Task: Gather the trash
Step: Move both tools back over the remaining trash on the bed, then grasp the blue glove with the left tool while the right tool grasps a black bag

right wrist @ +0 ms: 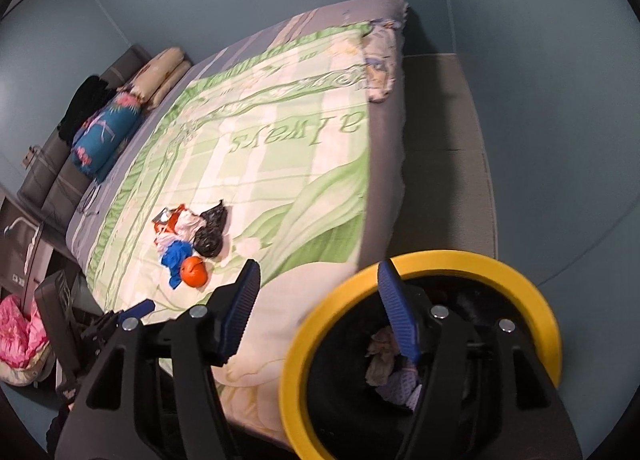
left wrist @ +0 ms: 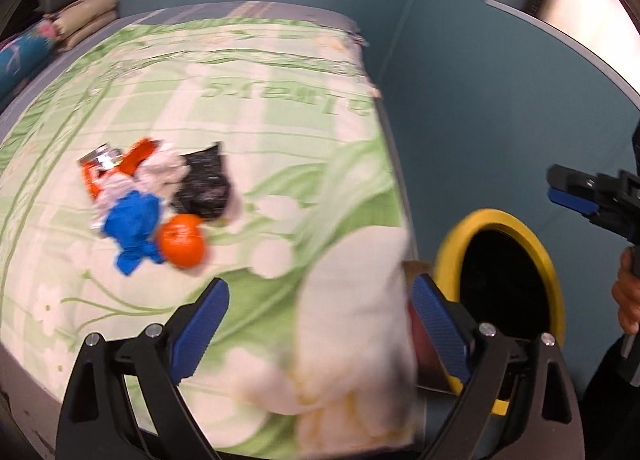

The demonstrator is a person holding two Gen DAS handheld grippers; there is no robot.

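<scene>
The bed (right wrist: 280,132) holds the trash pile (left wrist: 160,196) mid-sheet; the bin (right wrist: 420,268) stands at its corner, some scraps apparently already inside. Both grippers, left (left wrist: 320,324) and right (right wrist: 320,308), gape empty. Best reach over the raised sheet corner (left wrist: 352,300), pinching one piece, perhaps the orange (left wrist: 182,240).

The green and cream bedspread (right wrist: 280,164) carries one large printed word, "always", in green letters; it reads upside down from both wrist views. In the left wrist view the same word is blurred and only partly legible. The orange wrapper (right wrist: 170,222) may carry print, too small to read.
</scene>
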